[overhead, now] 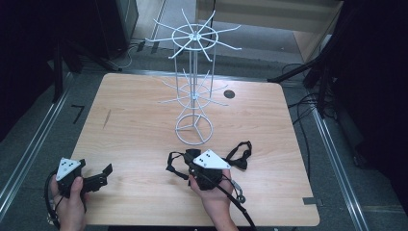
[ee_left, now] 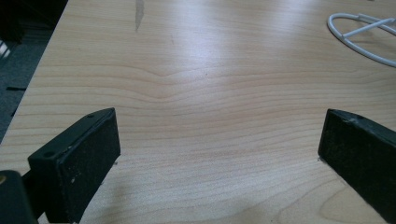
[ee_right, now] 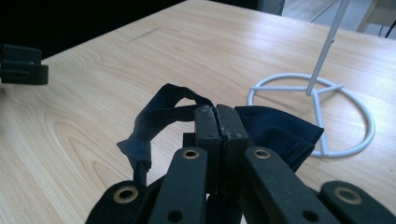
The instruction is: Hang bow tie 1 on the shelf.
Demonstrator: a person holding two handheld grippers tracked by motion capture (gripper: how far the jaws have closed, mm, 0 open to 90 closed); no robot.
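A dark navy fabric strap [ee_right: 154, 116] loops out to the left of my right gripper [ee_right: 217, 116], whose jaws are shut on it. More of the cloth [ee_right: 280, 133] bunches to their right. In the high view my right gripper [overhead: 188, 161] is held at the front middle of the table. The strap [overhead: 240, 154] trails out on both sides of it. My left gripper [overhead: 103, 177] rests near the front left corner, open, with bare wood between its pads [ee_left: 84, 158]. A white wire rack [overhead: 194, 91] stands just beyond my right gripper, and its base ring [ee_right: 369, 126] lies close to the cloth.
The wooden table [overhead: 134, 120] has a small round dark hole [overhead: 229, 94] at the back right of the rack. The rack's thin arms spread out at two levels. Black stands and cables ring the table on the floor.
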